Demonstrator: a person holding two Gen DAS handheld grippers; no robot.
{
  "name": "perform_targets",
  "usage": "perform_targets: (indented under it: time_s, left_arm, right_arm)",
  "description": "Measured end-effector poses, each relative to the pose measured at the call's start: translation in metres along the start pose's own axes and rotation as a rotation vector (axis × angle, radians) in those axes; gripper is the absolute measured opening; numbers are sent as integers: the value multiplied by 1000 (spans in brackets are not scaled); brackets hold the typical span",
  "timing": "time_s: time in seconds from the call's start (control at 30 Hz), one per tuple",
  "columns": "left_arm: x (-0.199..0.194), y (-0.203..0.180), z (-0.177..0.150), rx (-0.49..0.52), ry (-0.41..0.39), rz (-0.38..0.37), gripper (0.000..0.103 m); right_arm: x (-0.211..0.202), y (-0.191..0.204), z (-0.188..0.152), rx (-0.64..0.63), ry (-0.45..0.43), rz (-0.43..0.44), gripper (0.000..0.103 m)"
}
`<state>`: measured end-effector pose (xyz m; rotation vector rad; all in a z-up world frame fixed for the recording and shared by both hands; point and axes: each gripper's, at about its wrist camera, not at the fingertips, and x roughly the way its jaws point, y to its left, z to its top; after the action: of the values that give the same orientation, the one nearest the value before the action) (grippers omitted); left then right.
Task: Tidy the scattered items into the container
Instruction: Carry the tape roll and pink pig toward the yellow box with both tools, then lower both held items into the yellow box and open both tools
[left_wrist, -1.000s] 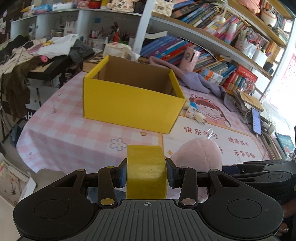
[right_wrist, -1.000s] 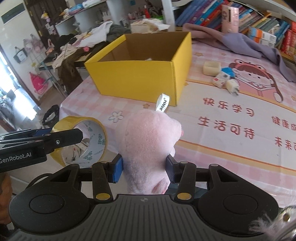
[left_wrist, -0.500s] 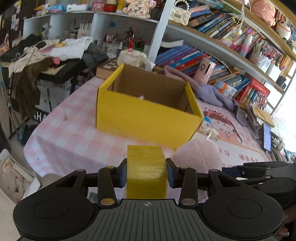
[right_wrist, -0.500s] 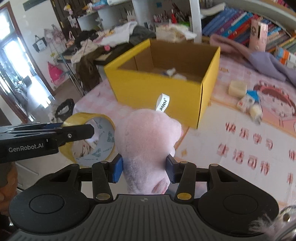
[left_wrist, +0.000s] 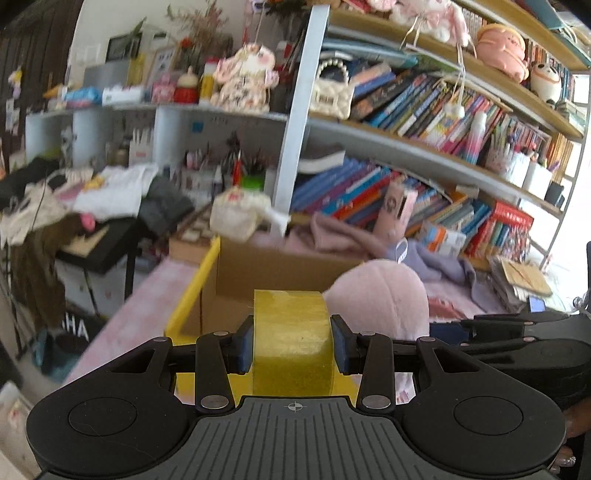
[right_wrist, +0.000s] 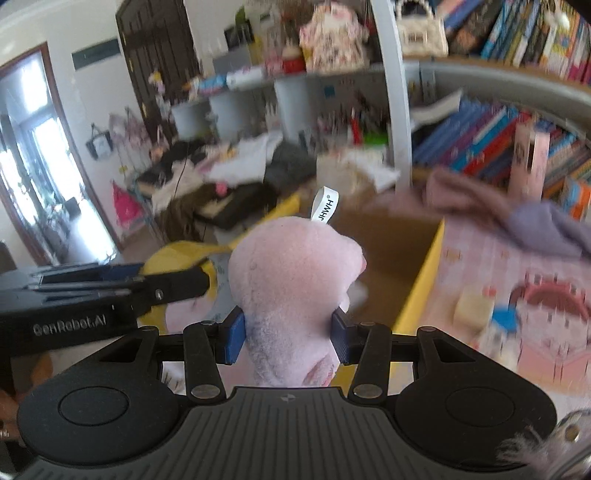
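My left gripper (left_wrist: 292, 343) is shut on a yellow roll of tape (left_wrist: 293, 339), held edge-on between its blue pads. My right gripper (right_wrist: 287, 334) is shut on a pink plush toy (right_wrist: 291, 273) with a white tag. Both hang side by side over the near edge of the open yellow cardboard box (left_wrist: 192, 295), whose brown inside (right_wrist: 388, 243) shows ahead. In the left wrist view the plush (left_wrist: 380, 295) sits just right of the tape. In the right wrist view the left gripper and the tape (right_wrist: 173, 254) are at the left.
Small items (right_wrist: 476, 310) lie on the pink checked tablecloth (right_wrist: 491, 258) right of the box. A purple cloth (left_wrist: 424, 258) lies behind it. Bookshelves (left_wrist: 443, 122) stand close behind and to the right, and a cluttered black side table (left_wrist: 92, 240) stands at the left.
Both grippers have risen and moved forward with the tape and the plush, from in front of the box to over its near edge. The grips are unchanged.
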<state>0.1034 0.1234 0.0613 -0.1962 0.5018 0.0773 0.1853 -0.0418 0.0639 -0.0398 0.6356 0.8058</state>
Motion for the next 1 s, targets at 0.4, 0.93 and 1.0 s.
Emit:
perform_targets:
  time_s: [0.4, 0.93, 1.0]
  left_arm:
    - [119, 19, 25, 103, 141, 35, 39]
    - [195, 39, 30, 132, 280, 86, 39]
    - [199, 40, 32, 126, 281, 87, 39]
  right_arm:
    - [121, -34, 23, -97, 174, -117, 45]
    - [195, -42, 20, -224, 343, -232, 48]
    - [198, -45, 23, -214, 343, -234, 49]
